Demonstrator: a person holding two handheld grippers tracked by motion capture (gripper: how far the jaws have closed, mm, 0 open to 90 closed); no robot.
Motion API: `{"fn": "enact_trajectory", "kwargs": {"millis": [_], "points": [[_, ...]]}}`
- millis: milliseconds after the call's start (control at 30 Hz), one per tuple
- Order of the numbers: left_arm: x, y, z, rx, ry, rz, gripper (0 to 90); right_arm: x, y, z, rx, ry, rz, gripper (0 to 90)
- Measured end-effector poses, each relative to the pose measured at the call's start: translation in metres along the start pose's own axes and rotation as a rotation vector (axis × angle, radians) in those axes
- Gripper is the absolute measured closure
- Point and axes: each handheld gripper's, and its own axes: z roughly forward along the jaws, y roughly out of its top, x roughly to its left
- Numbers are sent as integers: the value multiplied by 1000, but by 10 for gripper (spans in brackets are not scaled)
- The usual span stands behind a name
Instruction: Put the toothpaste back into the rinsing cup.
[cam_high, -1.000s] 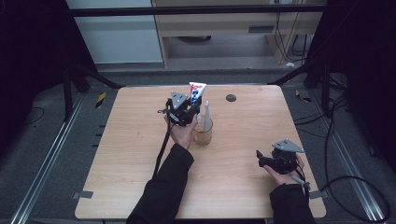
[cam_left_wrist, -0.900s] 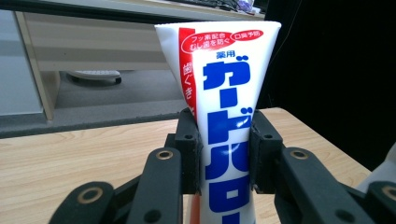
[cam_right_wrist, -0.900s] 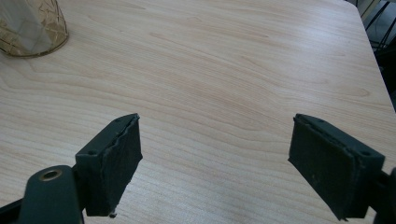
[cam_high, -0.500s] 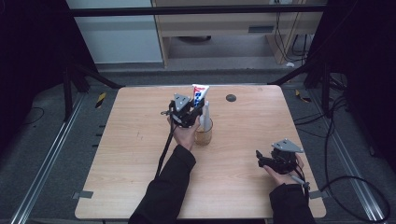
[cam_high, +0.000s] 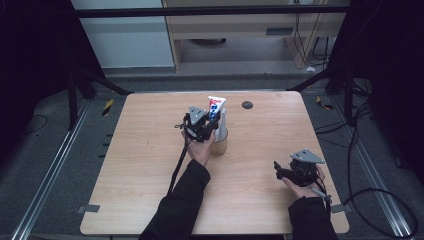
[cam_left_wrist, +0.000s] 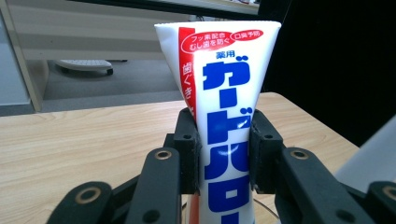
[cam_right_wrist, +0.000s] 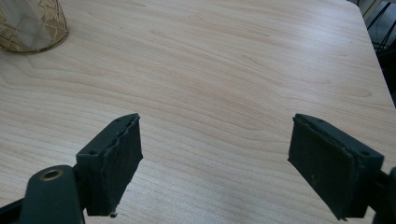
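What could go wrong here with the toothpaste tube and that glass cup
Two risks stand out. The left tongs clamp the soft toothpaste tube at mid-body, so a tighter squeeze could force paste out or let the tube slip. The glass cup already holds a tall white item, and lowering the tube beside it might knock that item or tip the cup. The right tongs, open over bare table, are not steadying the cup.

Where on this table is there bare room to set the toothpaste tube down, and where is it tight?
The table lies bare left of the left gripper, and between the glass cup and the open right gripper. It is tight at the cup, where the tube is held and a white item stands.
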Motion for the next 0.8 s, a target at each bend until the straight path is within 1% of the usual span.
{"fn": "enact_trajectory", "kwargs": {"millis": [33,67,167,267,300,433,567,600,700,733,767,800], "points": [[0,0,0,0,0,0,685,0,0,0,0,0,0,171],[-1,-2,0,8,-1,11,685,0,0,0,-1,1,2,171],[-2,-4,-1,18,-9,18,681,0,0,0,0,1,1,171],[-2,-4,-2,26,-11,14,677,0,0,0,-1,0,0,171],[-1,-5,-2,36,-11,17,676,0,0,0,-1,-1,-3,171],[-2,-8,-2,57,-8,37,671,0,0,0,0,-1,-2,171],[-2,-10,-4,54,-9,46,665,0,0,0,-1,-1,-3,171],[-2,-10,-4,59,-2,48,662,0,0,0,1,-1,-2,171],[-2,-11,-4,68,6,58,651,0,0,0,2,-1,-1,171],[-2,-12,-5,73,0,61,619,0,0,0,1,-1,-3,170],[-2,-12,-5,76,-5,61,619,0,0,0,1,-1,-3,170],[-1,-13,-6,92,2,73,595,0,0,0,1,-1,-2,170]]}}
